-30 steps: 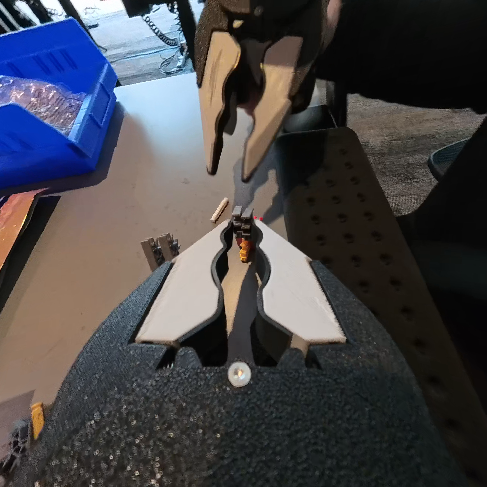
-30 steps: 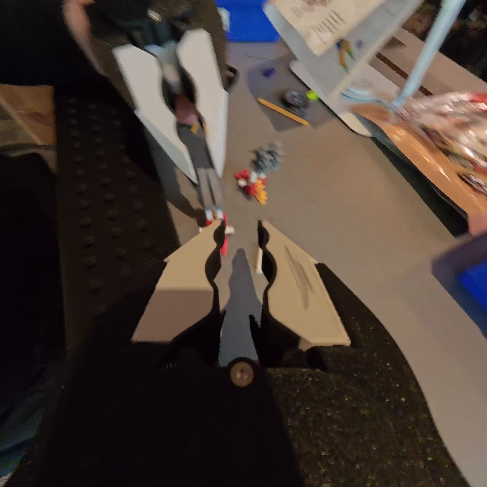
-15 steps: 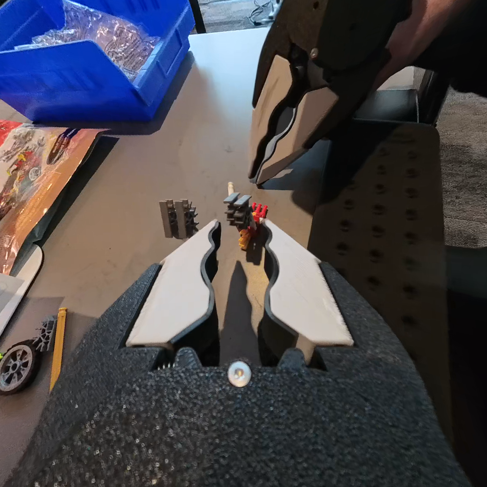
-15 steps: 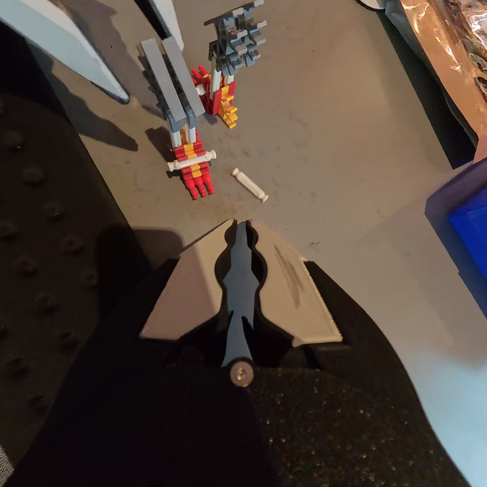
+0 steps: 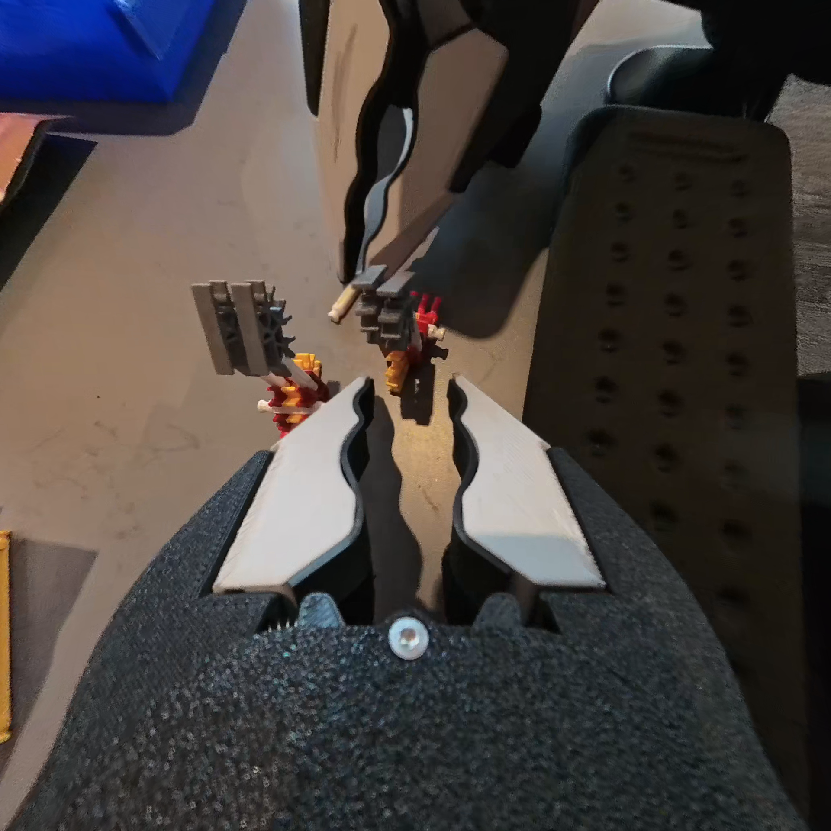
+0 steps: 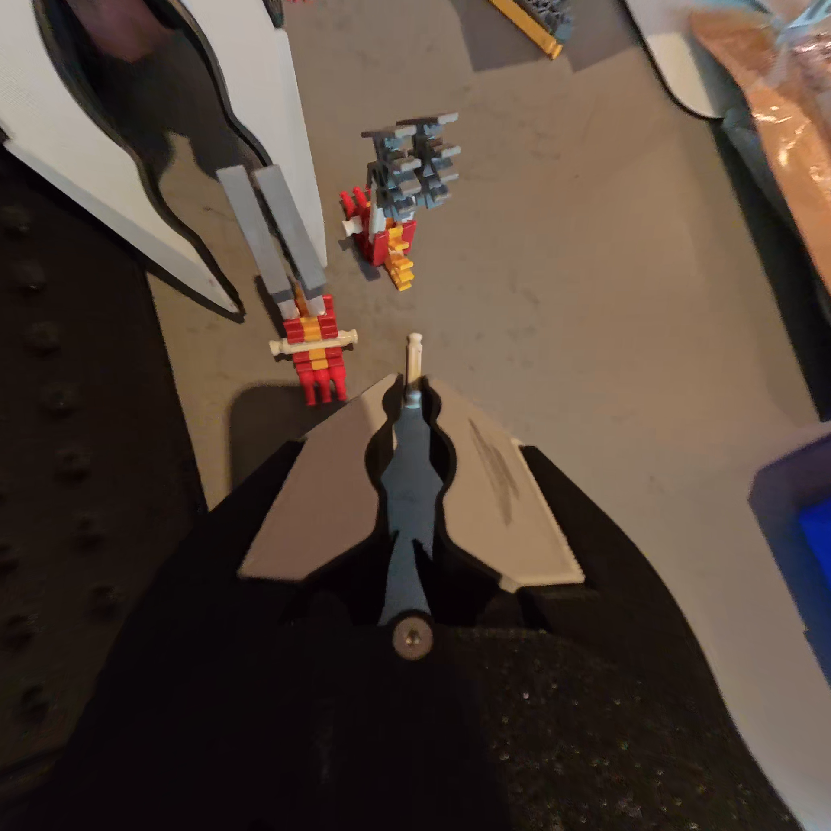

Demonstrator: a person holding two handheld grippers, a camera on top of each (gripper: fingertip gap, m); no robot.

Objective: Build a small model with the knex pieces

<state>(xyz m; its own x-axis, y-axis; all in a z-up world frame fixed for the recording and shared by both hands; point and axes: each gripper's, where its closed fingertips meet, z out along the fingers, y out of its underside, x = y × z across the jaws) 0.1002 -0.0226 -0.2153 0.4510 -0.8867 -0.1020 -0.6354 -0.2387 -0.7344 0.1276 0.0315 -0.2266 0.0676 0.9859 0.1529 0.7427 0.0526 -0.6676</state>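
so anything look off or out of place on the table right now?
Nothing damaged or spilled. The two small brick assemblies lie tipped on their sides on the grey table rather than standing. The right tongs are shut on a white pin; the left tongs are open and empty.

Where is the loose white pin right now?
The white pin is pinched at the tip of the right gripper, low over the grey table, just right of the red and yellow block piece.
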